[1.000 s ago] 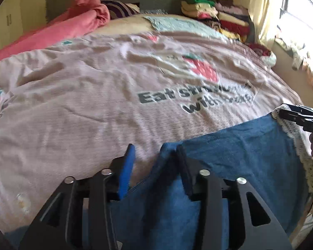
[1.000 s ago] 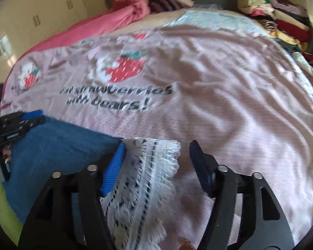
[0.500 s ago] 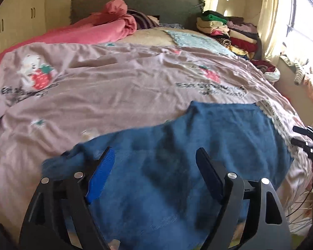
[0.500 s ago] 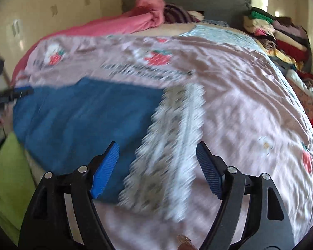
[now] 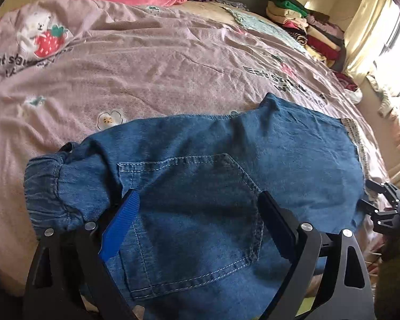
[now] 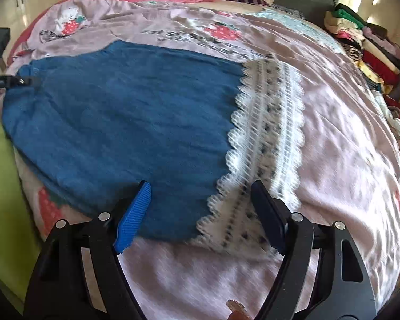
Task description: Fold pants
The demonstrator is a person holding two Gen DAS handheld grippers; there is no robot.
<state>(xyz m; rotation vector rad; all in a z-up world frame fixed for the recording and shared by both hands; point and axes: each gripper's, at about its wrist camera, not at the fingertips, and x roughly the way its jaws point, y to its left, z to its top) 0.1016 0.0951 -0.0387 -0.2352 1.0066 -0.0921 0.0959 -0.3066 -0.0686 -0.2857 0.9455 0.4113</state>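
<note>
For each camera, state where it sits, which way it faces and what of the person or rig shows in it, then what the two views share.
Left wrist: on the left tool, jaws opening, angled down at the waist end of the denim pants, back pocket between the fingers; the right tool shows at the right edge.
Right wrist: on the right tool, open, angled down at the lace hem; the left tool shows at the left edge.
Shared: pants, pink bedspread, folded clothes stack.

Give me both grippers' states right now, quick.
Left gripper: fingers opening, wide apart above the denim pants, gripping nothing.
Right gripper: open over the pants' lace hem, holding nothing.
</note>
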